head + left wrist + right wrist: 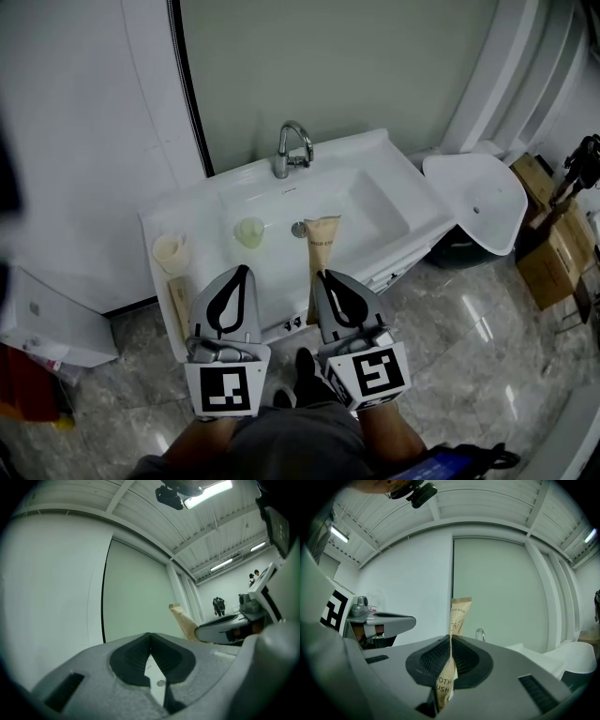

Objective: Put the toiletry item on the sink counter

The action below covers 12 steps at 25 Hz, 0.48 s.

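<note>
- Our right gripper [325,277] has its jaws pressed onto a tan paper toothbrush packet [321,242]. In the right gripper view the dark pads close on the packet [458,611] from both sides at the right gripper's [451,640] tips.
- The packet stands upright between the jaws. Its printed lower part shows behind the pads and its longer part sticks out beyond the tips.
- Our left gripper [242,272] is just beside the right one, at the same level. The left gripper view shows the left gripper's [150,637] jaw tips pressed together with nothing between them.
- That view also catches the packet [184,619] and the right gripper [229,627] off to its right.
- In the head view the packet's free end shows against the basin [370,202], just right of the drain [299,229]. We cannot tell whether it touches anything there.
- The white sink counter [398,155] lies ahead of and below both grippers, with a chrome faucet [292,148] at its back edge. The faucet [479,633] also peeks over the right jaw in the right gripper view.
- A pale green cup [249,232] sits in the basin left of the drain, well apart from the packet.
- A cream cup [172,251] stands on the counter's left wing, with a flat tan packet [178,302] lying nearer to us.
- To the right of the counter we see a white oval fixture [478,211], then cardboard boxes [548,253] on the marble floor [450,347].
</note>
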Motion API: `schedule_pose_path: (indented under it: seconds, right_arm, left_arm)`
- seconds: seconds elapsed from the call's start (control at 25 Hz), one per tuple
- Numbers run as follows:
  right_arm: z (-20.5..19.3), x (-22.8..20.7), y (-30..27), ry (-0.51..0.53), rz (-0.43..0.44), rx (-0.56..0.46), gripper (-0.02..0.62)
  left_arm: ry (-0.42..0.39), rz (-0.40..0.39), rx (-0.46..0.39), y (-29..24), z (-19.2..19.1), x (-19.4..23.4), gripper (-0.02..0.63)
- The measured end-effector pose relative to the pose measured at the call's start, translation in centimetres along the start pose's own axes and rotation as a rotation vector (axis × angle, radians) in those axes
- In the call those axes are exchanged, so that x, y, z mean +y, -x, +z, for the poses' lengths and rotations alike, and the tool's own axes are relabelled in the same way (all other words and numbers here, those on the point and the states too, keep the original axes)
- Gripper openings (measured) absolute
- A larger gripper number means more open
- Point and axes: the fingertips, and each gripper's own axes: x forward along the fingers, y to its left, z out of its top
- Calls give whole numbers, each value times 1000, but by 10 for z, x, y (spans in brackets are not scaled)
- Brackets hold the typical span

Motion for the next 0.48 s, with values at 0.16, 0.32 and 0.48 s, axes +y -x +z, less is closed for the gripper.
schedule_pose_path:
  seconds: [0.16, 0.32, 0.48]
  right_arm:
    - [-17, -13, -19, -29, 26, 23, 19]
    - [-29, -31, -45, -62, 51, 38, 19]
    - [-30, -57, -75, -81, 75, 35, 18]
  left_arm:
    - [-8, -1, 38, -24, -15, -2, 11]
    - [-23, 2, 68, -54, -27, -2, 11]
    - [-44, 25, 74, -90, -22, 0, 11]
